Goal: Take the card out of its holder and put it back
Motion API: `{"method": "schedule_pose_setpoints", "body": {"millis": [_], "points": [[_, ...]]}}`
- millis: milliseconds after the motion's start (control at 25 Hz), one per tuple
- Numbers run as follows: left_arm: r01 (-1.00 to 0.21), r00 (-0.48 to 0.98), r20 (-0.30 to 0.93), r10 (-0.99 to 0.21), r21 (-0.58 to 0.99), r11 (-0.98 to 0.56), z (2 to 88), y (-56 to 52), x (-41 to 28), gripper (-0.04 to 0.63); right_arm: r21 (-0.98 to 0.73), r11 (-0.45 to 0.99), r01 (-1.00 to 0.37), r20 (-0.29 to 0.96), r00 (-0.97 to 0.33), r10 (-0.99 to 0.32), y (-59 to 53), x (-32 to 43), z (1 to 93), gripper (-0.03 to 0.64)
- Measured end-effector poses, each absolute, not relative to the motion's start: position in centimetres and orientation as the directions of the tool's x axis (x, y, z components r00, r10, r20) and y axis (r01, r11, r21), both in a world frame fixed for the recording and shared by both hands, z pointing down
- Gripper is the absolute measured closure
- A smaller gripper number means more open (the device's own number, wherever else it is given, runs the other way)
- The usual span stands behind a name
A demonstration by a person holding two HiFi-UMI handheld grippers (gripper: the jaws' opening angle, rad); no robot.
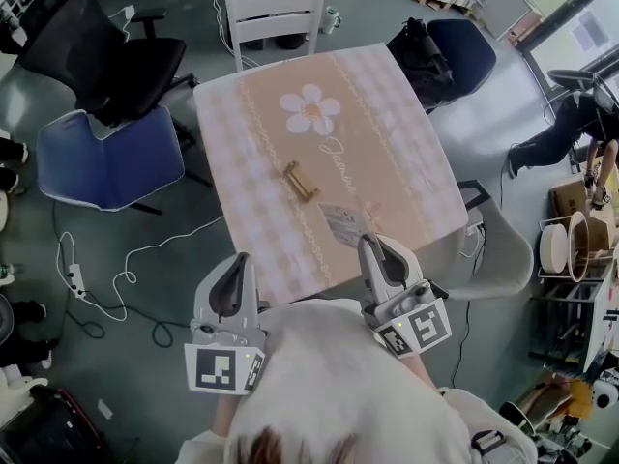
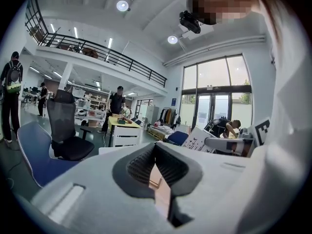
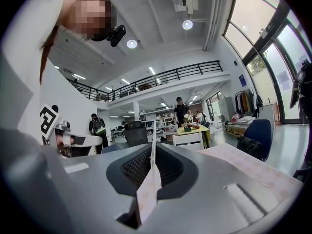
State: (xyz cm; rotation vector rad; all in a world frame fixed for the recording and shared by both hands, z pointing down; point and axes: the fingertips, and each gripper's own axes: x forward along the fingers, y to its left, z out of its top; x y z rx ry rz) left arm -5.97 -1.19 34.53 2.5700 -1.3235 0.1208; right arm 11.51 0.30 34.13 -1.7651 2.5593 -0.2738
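1. Right tool (image 1: 368,243): its jaws are closed on the card (image 1: 340,223). In the right gripper view the card (image 3: 149,191) is seen edge-on, pinched upright between the two ribbed pads (image 3: 168,167), and its far edge stands out past the tips of the right tool (image 3: 152,149).
2. Card: it is held over the near part of the desk (image 1: 397,153), clear of the holder (image 1: 300,182) and just to that holder's near right side.
3. Holder: a small golden-brown piece is shown lying on the desk's cloth, below the printed flower (image 1: 311,111) and roughly at the middle of the desk. No card is seen in it.
4. Left tool (image 1: 240,264): it is held at the near edge of the desk, well apart from the holder. In the left gripper view the tips of the left tool (image 2: 156,147) are brought together and nothing is gripped between them; only a strip of the cloth is seen through the slit lower down.
5. Surroundings: a white chair (image 1: 276,13) is placed at the far edge of the desk, and a blue chair (image 1: 116,162) at its left.
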Motion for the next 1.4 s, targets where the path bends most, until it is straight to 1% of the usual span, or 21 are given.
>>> {"method": "schedule_pose_setpoints", "body": {"millis": [480,1000,1160,1400], "points": [[-0.834,0.548,0.19,-0.815,0.207,-0.512,35.0,-2.0,-6.8,0.595,-0.159,0.358,-0.92,0.096,-0.375,-0.922,-1.3,11.6,34.4,0.601],[-0.875,0.474,0.202,-0.857,0.222,-0.431,35.2,-3.4,-8.2,0.595,-0.106,0.384,-0.917,0.087,-0.393,-0.915,-8.6,12.5,35.5,0.601],[-0.884,0.444,0.192,-0.875,0.252,-0.393,35.0,-4.2,-8.4,0.595,-0.137,0.38,-0.915,0.117,-0.396,-0.911,-11.1,12.6,37.7,0.601],[-0.895,0.419,0.214,-0.882,0.258,-0.363,35.3,-5.1,-8.5,0.595,-0.139,0.39,-0.91,0.179,-0.41,-0.894,-13.4,12.5,40.8,0.601]]}}
